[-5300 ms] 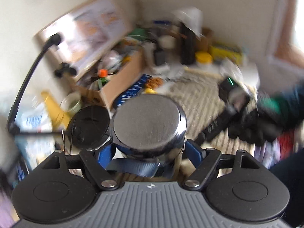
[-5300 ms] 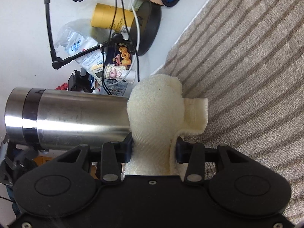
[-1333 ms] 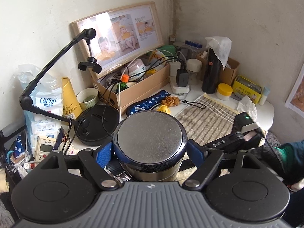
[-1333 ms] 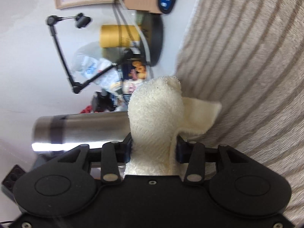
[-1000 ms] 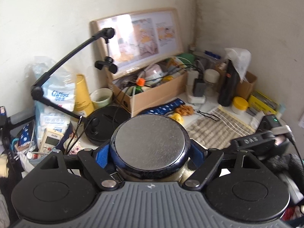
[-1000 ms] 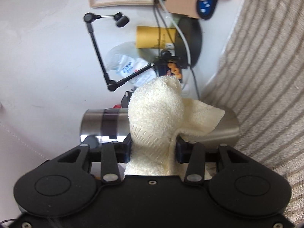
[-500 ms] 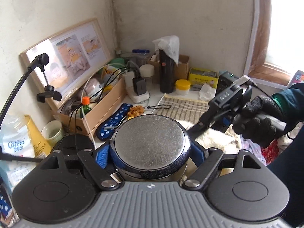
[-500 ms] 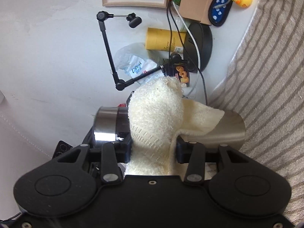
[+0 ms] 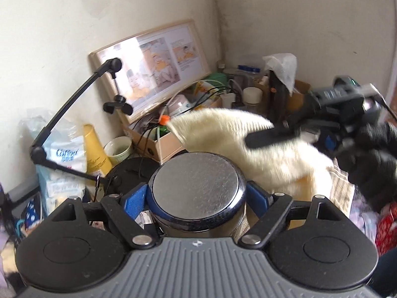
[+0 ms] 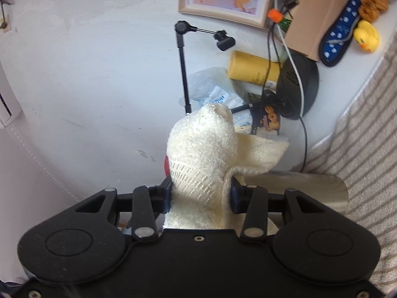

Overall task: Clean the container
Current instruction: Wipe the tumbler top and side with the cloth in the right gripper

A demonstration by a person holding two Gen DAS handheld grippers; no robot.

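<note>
- steel, one container (image 9: 196,186): a shiny cylindrical flask, its flat round end facing the left wrist camera, clamped between the blue pads of the left gripper (image 9: 197,200).
- one cream terry cloth (image 10: 202,154), bunched and pinched tight in the right gripper (image 10: 201,195); in the left view it appears blurred, lying against the flask's far side.
- in the right view the flask's brushed side (image 10: 310,188) lies crosswise just behind the cloth, a dull sheen along it.
- one gloved hand (image 9: 372,159) in black holds the right tool.
- below lies a striped beige mat (image 10: 367,149) on a white table (image 10: 347,74).
- pale plaster walls meet in a corner; one framed baby photo (image 9: 153,67) leans there.
- clutter nearby: one cardboard box (image 10: 320,12), one yellow tube (image 10: 253,68), one rubber duck (image 10: 366,36), one black jointed stand (image 9: 67,114).
</note>
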